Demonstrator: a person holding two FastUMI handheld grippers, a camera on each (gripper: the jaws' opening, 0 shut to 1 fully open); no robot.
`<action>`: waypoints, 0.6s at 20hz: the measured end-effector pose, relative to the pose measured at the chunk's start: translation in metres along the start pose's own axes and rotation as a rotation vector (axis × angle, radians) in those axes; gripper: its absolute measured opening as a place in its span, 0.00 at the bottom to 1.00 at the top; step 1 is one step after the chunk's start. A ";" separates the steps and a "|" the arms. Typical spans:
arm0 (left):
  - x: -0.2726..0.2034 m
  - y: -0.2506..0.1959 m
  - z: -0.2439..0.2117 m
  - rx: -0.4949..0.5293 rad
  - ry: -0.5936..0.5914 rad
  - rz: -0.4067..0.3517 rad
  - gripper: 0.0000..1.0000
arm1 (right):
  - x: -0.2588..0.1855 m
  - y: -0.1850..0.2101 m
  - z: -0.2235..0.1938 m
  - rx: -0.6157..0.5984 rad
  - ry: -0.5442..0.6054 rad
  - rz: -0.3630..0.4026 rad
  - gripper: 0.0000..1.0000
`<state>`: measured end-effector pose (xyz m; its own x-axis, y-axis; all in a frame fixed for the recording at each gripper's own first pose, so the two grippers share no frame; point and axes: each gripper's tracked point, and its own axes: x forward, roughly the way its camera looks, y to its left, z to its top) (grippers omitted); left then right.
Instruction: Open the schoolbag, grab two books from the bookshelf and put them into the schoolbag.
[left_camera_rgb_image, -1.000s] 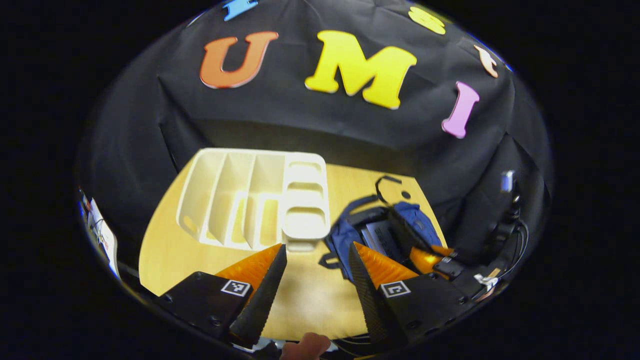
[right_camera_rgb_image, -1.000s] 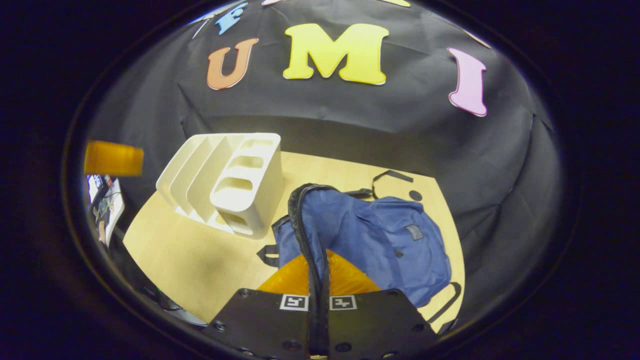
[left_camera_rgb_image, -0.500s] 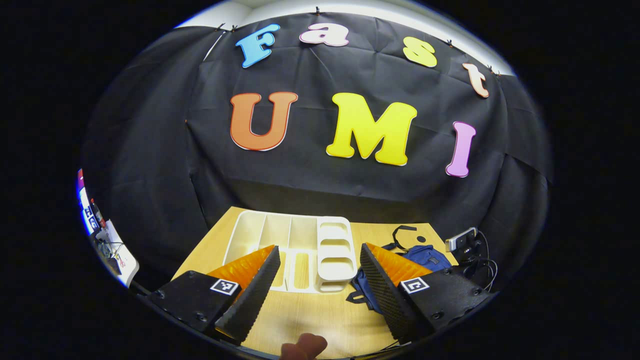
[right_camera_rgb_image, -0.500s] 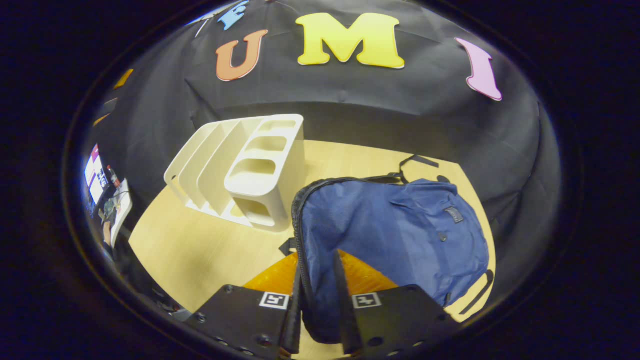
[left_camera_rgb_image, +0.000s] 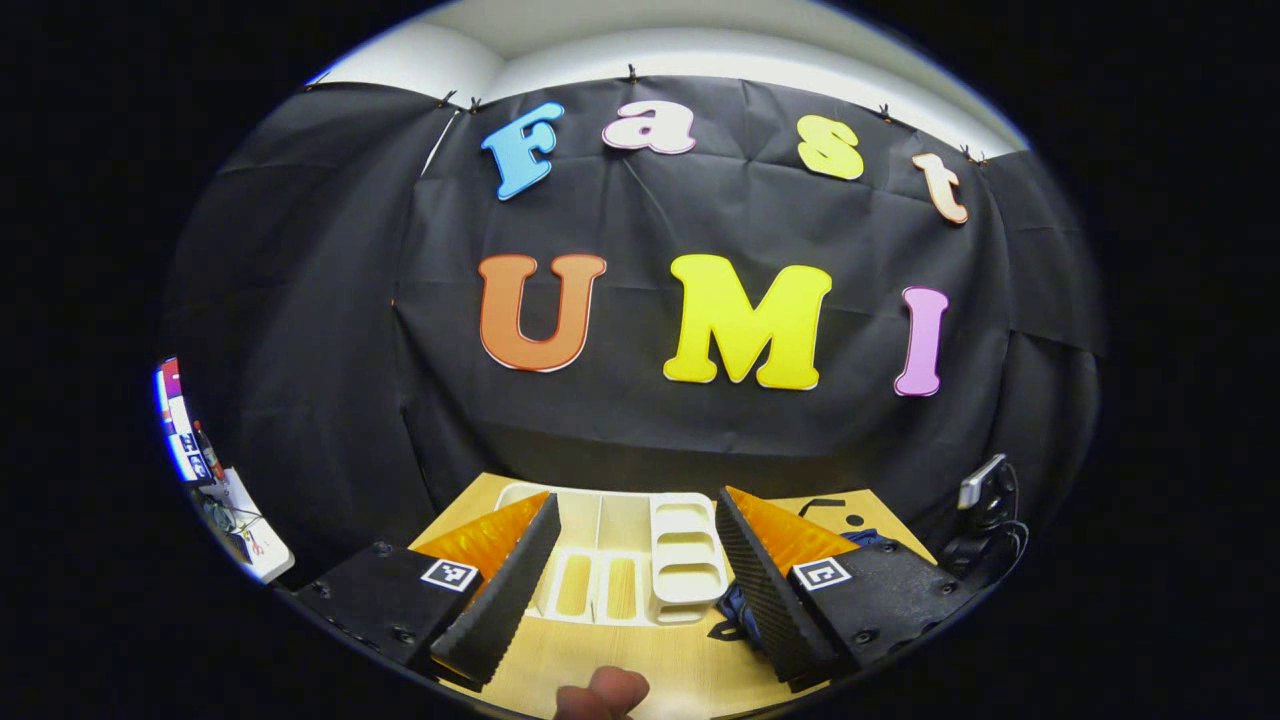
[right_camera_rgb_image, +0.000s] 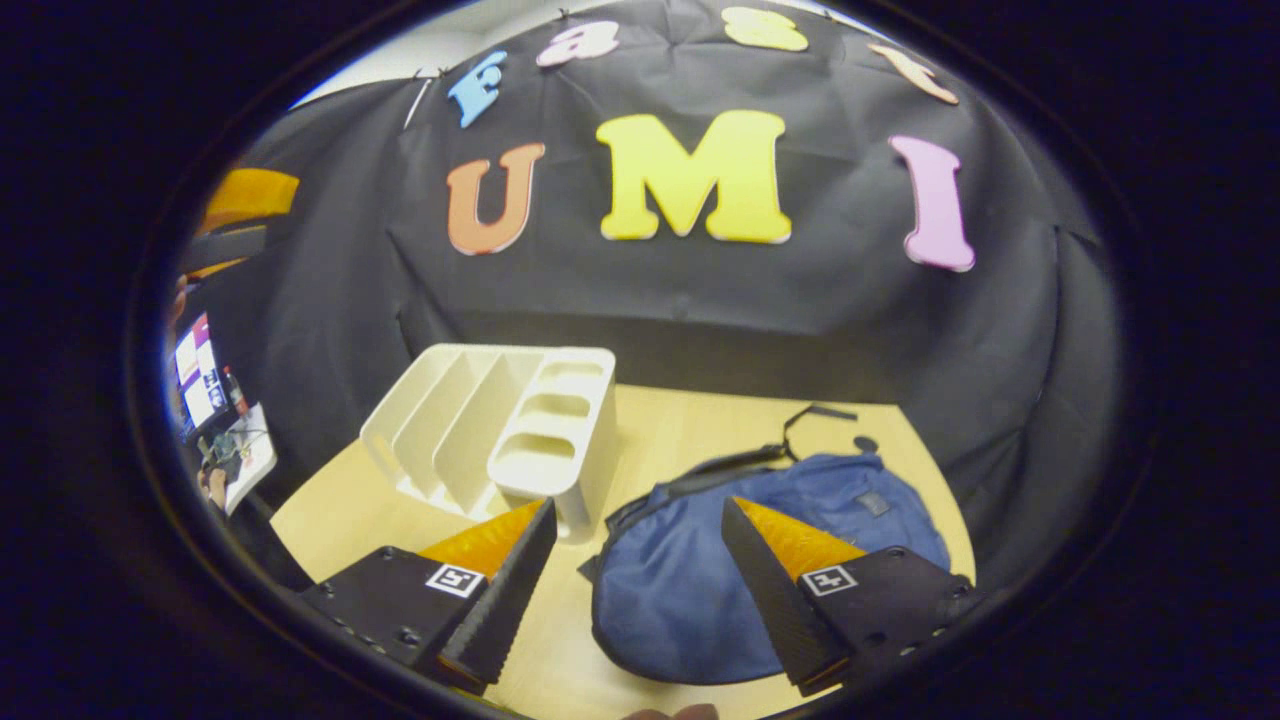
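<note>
The blue schoolbag lies flat on the wooden table with its flap down and its black zipper edge along the left. My right gripper hovers open above the bag, touching nothing. To the bag's left stands the white bookshelf; its slots look bare, and I see no books. In the left gripper view my left gripper is open and held high, with the bookshelf between its fingers and a sliver of the schoolbag beyond the right finger.
A strap and a small black disc lie on the table behind the bag. A small device with cables hangs at the far right. A fingertip shows at the bottom edge. A bright screen sits off the table's left.
My right gripper let go of the bag's zipper edge, opened and pulled back; the flap dropped flat. My left gripper rose and tilted up, so the table sank low in its view.
</note>
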<state>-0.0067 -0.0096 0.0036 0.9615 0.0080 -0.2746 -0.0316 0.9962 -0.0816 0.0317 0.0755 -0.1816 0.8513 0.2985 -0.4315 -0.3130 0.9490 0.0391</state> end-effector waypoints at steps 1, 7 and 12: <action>-0.001 0.001 0.005 0.003 -0.021 0.003 0.98 | -0.008 -0.004 0.020 -0.002 -0.062 -0.023 0.98; -0.011 -0.003 0.031 -0.007 -0.095 0.022 0.94 | -0.078 -0.019 0.129 -0.015 -0.375 -0.142 0.99; -0.021 -0.003 0.056 -0.036 -0.145 0.038 0.98 | -0.122 -0.018 0.191 -0.049 -0.538 -0.217 0.98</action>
<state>-0.0117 -0.0078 0.0635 0.9887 0.0611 -0.1370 -0.0763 0.9912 -0.1084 0.0141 0.0411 0.0427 0.9883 0.1193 0.0946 -0.1153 0.9923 -0.0460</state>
